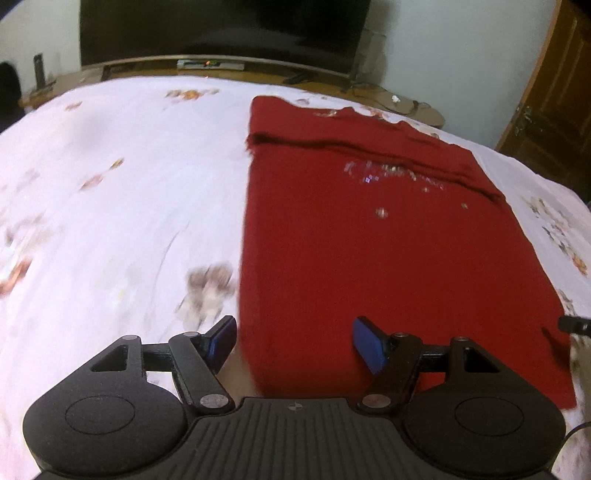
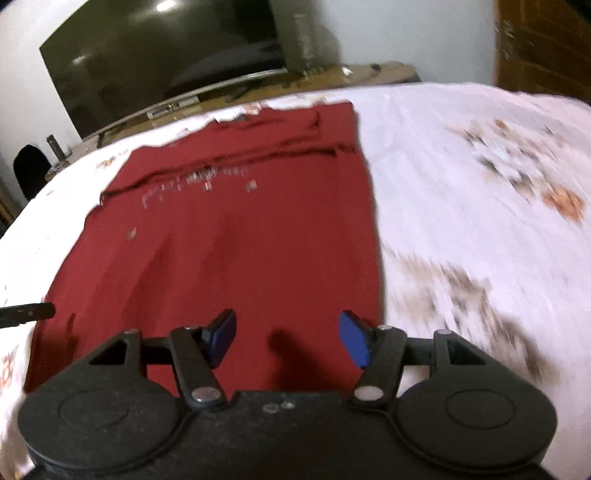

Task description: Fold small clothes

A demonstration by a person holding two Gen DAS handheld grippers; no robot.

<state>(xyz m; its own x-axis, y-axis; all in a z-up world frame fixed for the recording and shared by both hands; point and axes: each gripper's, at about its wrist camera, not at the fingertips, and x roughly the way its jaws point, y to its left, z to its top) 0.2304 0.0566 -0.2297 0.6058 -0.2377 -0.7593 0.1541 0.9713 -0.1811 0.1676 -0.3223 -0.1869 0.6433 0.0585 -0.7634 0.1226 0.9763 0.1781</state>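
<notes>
A dark red shirt [image 1: 369,258] with a silvery print lies flat on the bed as a tall rectangle, its top part folded across. My left gripper [image 1: 295,336] hovers open over its near left edge, nothing between the blue pads [image 1: 369,347]. In the right wrist view the same shirt [image 2: 240,240] fills the middle, and my right gripper [image 2: 289,334] hangs open above its near right edge, also with nothing in it. A dark tip of the other gripper [image 2: 26,314] pokes in at the left edge there. Both views are blurred by motion.
The bed carries a white sheet with floral prints [image 1: 110,203]. Behind it stand a large dark television [image 1: 221,29] on a low wooden bench [image 1: 258,72], and a wooden door [image 1: 554,92] at the right. Bare sheet lies on both sides of the shirt.
</notes>
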